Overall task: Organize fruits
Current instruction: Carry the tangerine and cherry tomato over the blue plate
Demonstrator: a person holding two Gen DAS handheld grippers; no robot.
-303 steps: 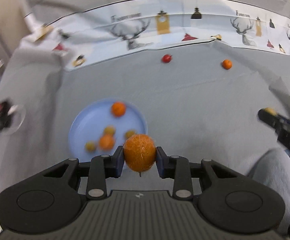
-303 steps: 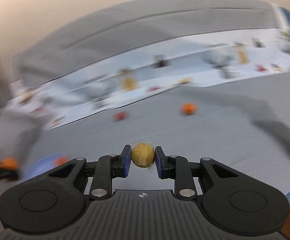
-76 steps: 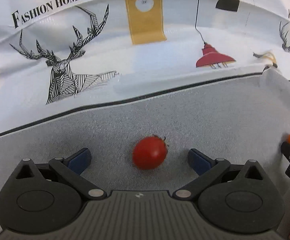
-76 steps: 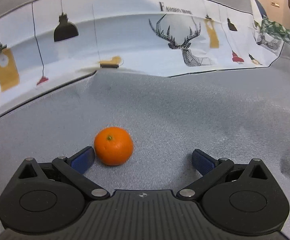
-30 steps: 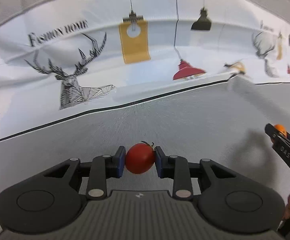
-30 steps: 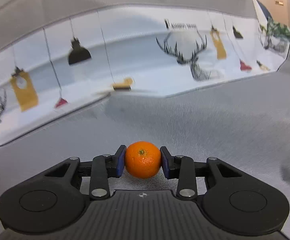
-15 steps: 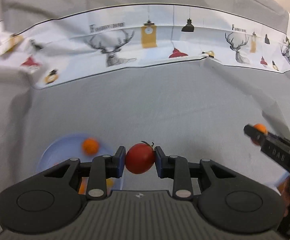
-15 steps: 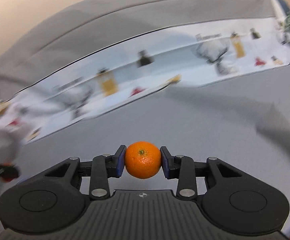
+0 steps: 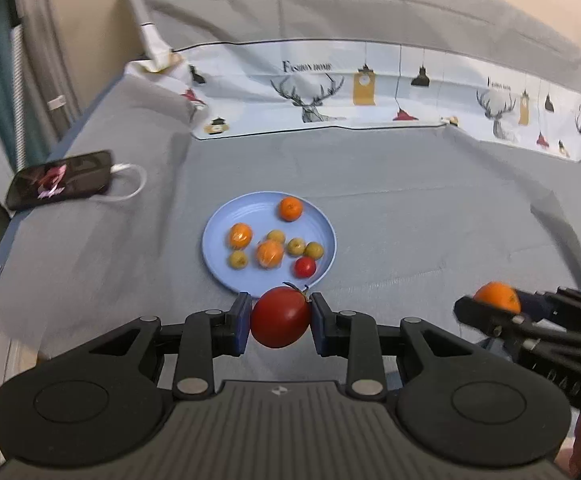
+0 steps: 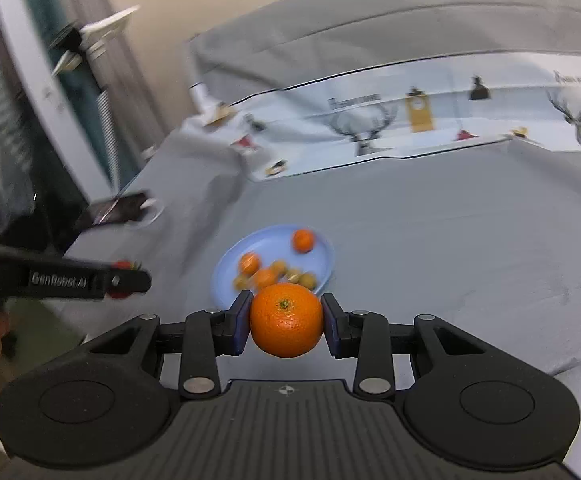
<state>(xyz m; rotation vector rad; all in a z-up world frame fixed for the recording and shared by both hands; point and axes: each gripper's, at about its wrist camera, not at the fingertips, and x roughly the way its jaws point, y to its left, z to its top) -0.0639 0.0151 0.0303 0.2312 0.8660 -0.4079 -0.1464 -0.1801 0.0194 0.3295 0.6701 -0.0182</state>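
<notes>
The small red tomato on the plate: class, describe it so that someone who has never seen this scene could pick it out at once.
Find the grey cloth covering the surface, then the round light-blue plate lying on it. Among the fruit there, look at the edge nearest the left gripper: the small tomato lies there. It is the only red fruit on the plate; the others are orange or yellow-green.

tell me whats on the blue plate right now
On the blue plate lie three oranges, four small yellow-green fruits and one small tomato. The held tomato covers the plate's near rim, so anything there is hidden.
</notes>
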